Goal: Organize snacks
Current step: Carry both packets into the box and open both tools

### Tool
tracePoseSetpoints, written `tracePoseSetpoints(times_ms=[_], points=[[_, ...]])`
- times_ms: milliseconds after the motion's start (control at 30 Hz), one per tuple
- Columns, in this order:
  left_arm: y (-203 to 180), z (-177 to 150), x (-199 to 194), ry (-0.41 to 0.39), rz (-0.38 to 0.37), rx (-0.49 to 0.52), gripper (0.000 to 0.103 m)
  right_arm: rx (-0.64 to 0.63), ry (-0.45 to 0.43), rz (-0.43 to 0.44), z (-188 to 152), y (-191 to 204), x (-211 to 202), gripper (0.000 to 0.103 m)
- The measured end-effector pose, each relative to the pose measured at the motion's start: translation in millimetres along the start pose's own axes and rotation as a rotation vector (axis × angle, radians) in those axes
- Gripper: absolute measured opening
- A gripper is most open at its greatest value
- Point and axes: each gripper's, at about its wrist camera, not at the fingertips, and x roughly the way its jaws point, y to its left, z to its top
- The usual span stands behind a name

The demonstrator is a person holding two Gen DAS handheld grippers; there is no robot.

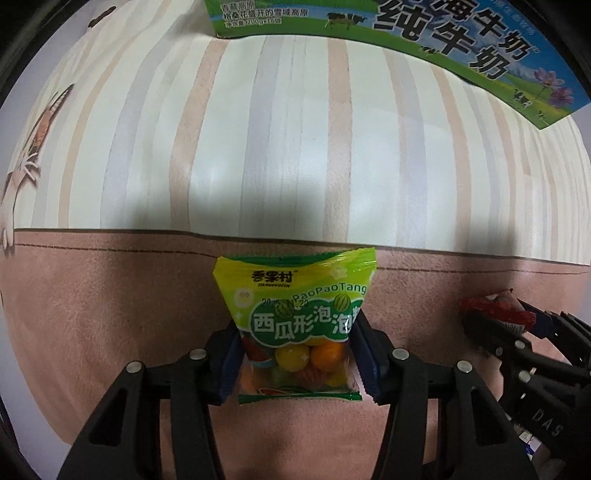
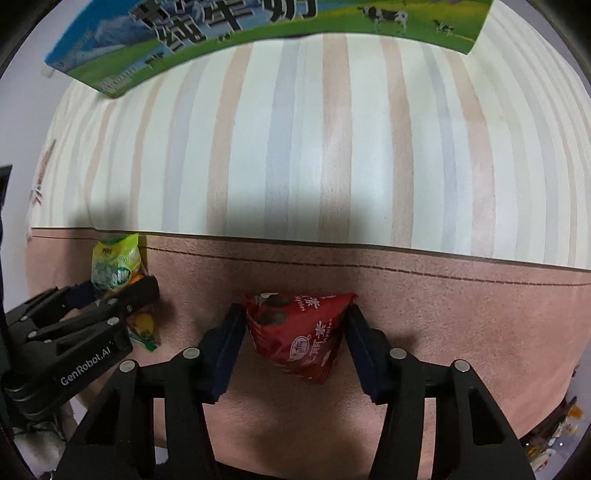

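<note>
My left gripper (image 1: 295, 332) is shut on a green bubble-gum bag (image 1: 295, 314) with coloured gum balls showing through its clear lower half; it is over the pink cloth (image 1: 110, 314). My right gripper (image 2: 295, 317) is shut on a red triangular snack pack (image 2: 299, 328), its pads pressing both sides. In the left wrist view the right gripper (image 1: 517, 317) with the red pack (image 1: 495, 306) is at the right. In the right wrist view the left gripper (image 2: 118, 291) with the green bag (image 2: 114, 266) is at the left.
A green and blue milk carton box (image 1: 443, 40) stands at the far side on the striped table surface (image 1: 295, 147); it also shows in the right wrist view (image 2: 221, 33). More snack packets (image 2: 554, 435) lie at the lower right edge.
</note>
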Motion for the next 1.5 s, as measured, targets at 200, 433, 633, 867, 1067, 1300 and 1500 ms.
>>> tracePoseSetpoints(times_ms=[200, 433, 633, 867, 1067, 1300, 1500], points=[[-10.4, -10.2, -47.5, -0.027, -0.075, -0.021, 0.050, 0.027, -0.060, 0.065, 2.5, -13.9, -41.4, 0.055], [-25.6, 25.9, -158.6, -0.210, -0.206, -0.018, 0.050, 0.026, -0.226, 0.170, 30.7, -31.7, -146.2, 0.055], [-19.7, 94.3, -231.0, -0.340, -0.244, 0.036, 0.050, -0.002, -0.366, 0.183, 97.2, -17.3, -225.1, 0.055], [-3.5, 178.3, -210.0, -0.264, -0.127, 0.069, 0.050, 0.014, -0.338, 0.092, 188.0, -17.5, -227.4, 0.055], [16.6, 215.7, -142.2, -0.115, -0.009, 0.054, 0.050, 0.041, -0.235, 0.039, 233.4, -29.2, -184.9, 0.055], [17.5, 230.5, -113.7, -0.049, 0.008, 0.044, 0.052, 0.105, -0.093, 0.056, 254.7, -46.6, -132.2, 0.066], [22.0, 235.8, -101.2, -0.025, -0.059, -0.002, 0.092, 0.079, -0.049, -0.007, 257.8, -44.5, -119.5, 0.097]])
